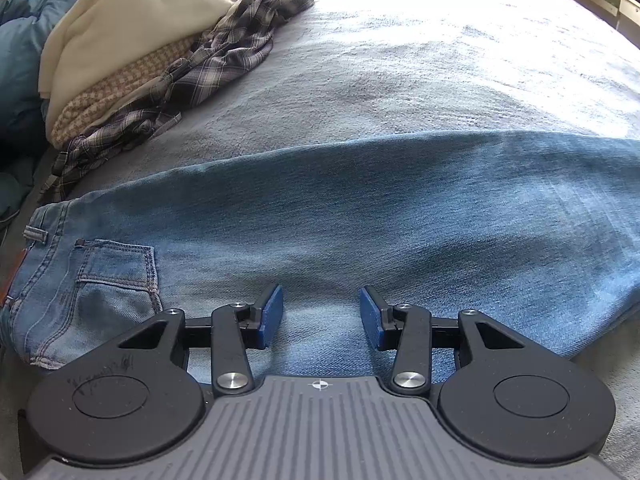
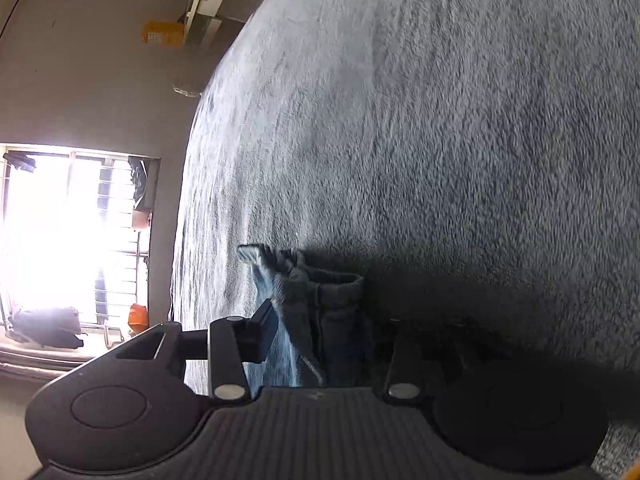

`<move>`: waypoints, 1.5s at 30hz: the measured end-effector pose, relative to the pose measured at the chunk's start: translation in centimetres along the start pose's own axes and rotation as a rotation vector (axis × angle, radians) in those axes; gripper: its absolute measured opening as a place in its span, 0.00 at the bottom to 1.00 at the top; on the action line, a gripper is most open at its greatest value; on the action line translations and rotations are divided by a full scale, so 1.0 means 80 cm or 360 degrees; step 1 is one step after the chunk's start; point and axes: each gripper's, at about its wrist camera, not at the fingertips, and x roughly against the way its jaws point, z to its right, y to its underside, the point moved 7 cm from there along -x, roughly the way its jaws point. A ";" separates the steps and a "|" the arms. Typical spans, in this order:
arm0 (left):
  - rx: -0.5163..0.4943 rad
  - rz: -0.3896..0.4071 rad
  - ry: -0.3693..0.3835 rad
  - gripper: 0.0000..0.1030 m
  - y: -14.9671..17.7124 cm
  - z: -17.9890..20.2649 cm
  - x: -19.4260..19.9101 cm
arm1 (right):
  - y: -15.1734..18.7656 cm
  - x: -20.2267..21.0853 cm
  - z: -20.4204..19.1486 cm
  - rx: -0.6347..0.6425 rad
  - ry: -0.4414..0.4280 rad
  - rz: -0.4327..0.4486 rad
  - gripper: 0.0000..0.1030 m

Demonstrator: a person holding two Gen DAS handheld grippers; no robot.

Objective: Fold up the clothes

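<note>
Light blue jeans [image 1: 360, 220] lie flat across the bed, with the waistband and back pocket [image 1: 112, 280] at the left and the legs running off to the right. My left gripper [image 1: 322, 316] hovers low over the seat of the jeans, open, its blue pads [image 1: 272, 316] apart with only flat denim beneath them. In the right wrist view, the bunched leg hem of the jeans [image 2: 320, 300] stands up between the fingers of my right gripper [image 2: 320, 336], which is shut on it. The right finger there is lost in shadow.
A grey-blue blanket [image 1: 400, 80] covers the bed. At the back left is a pile of clothes: a cream garment [image 1: 132, 20], a checked beige one [image 1: 132, 84] and a plaid shirt [image 1: 240, 40]. A bright window [image 2: 72, 240] lies beyond the bed's edge.
</note>
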 end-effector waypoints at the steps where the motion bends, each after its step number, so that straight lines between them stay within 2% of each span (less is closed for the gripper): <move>1: 0.0001 0.0002 0.0000 0.42 0.000 0.000 0.000 | 0.003 0.002 -0.002 0.0016 0.0010 -0.0018 0.45; 3: 0.0002 0.0001 -0.0002 0.42 0.000 0.000 0.001 | 0.004 0.009 -0.006 0.0026 0.0019 -0.0029 0.49; 6: 0.0000 -0.0001 0.0002 0.42 0.000 -0.001 0.000 | -0.008 0.031 -0.011 -0.0001 0.0010 0.0035 0.52; 8: -0.0006 -0.0003 0.0004 0.42 -0.001 -0.001 0.000 | -0.020 0.047 -0.017 0.0077 0.0016 0.0096 0.53; 11: -0.0010 -0.0005 0.0002 0.43 -0.001 -0.001 0.000 | -0.041 0.052 -0.021 0.0213 0.0075 0.0114 0.54; 17: -0.0005 -0.0007 -0.0014 0.44 -0.001 0.000 0.000 | -0.052 0.027 -0.008 0.0268 0.0140 -0.0096 0.56; 23: -0.0008 -0.0010 -0.0018 0.44 -0.002 0.000 0.000 | -0.024 0.042 0.007 0.0164 0.0136 -0.0340 0.58; 26: -0.0012 -0.0007 -0.0023 0.44 -0.001 0.001 0.000 | -0.017 0.046 0.010 0.0097 0.0120 -0.0353 0.59; 29: -0.0012 -0.0003 -0.0026 0.45 0.000 0.000 0.001 | -0.027 0.030 0.003 -0.0026 0.0075 -0.0304 0.61; 32: -0.0010 -0.0002 -0.0028 0.45 0.000 0.000 0.001 | -0.031 0.020 -0.001 -0.0083 0.0035 -0.0248 0.54; 36: -0.0010 0.0003 -0.0030 0.45 0.001 0.000 0.001 | -0.023 0.009 -0.003 -0.0080 0.0041 -0.0201 0.26; 38: -0.0014 0.0008 -0.0027 0.45 0.001 0.000 0.001 | -0.020 0.008 -0.006 -0.0081 0.0028 -0.0180 0.18; 41: -0.0009 0.0014 -0.0021 0.45 0.002 -0.001 0.001 | -0.013 0.021 -0.021 -0.0023 -0.0019 -0.0155 0.14; 45: 0.0016 0.0035 0.0007 0.45 0.004 -0.004 0.000 | 0.007 0.047 -0.060 0.0067 -0.0136 -0.0171 0.12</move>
